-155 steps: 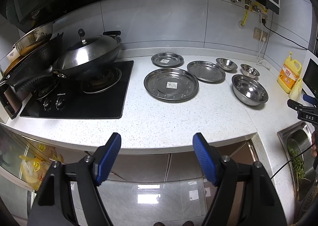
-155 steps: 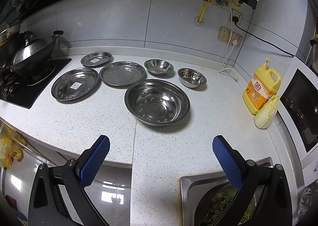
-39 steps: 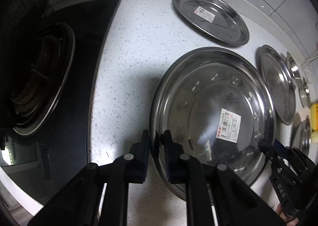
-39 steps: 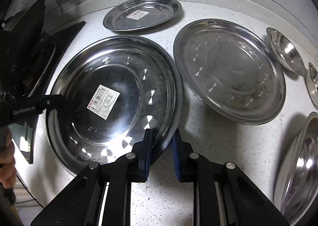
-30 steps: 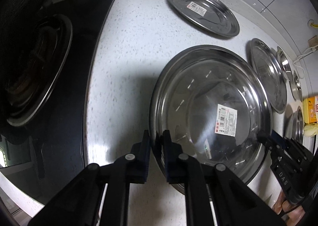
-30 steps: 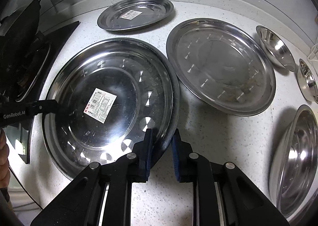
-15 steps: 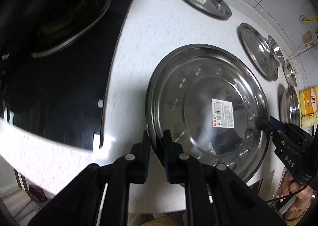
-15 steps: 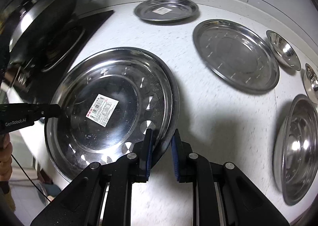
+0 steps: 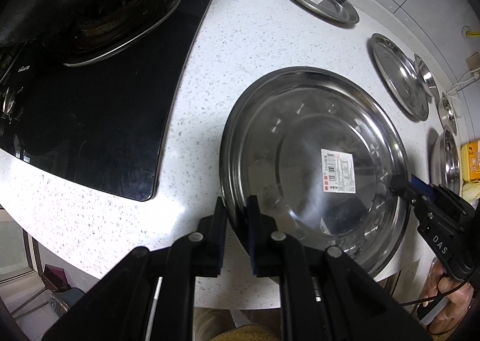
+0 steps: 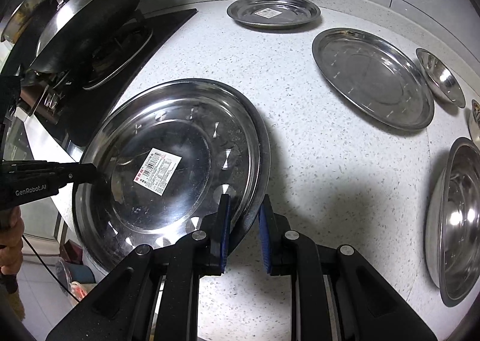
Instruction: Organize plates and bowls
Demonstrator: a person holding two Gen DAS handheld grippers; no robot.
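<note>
A large steel plate (image 9: 312, 161) with a barcode sticker is held above the counter's front edge by both grippers. My left gripper (image 9: 237, 206) is shut on its left rim; it also shows in the right wrist view (image 10: 90, 173). My right gripper (image 10: 243, 209) grips the opposite rim, jaws a little apart around it; it also shows in the left wrist view (image 9: 403, 183). The plate fills the lower left of the right wrist view (image 10: 168, 161). A small stickered plate (image 10: 273, 12), a medium plate (image 10: 372, 76), a small bowl (image 10: 441, 76) and a large bowl (image 10: 456, 218) lie on the counter.
A black gas hob (image 9: 99, 76) with a lidded wok (image 10: 87, 25) is at the left. A yellow bottle (image 9: 471, 161) stands at the far right. The speckled white counter (image 10: 315, 146) lies between the held plate and the other dishes.
Both grippers have carried the large plate toward the counter's front edge, away from the other plates. The right jaws now stand slightly wider on the rim.
</note>
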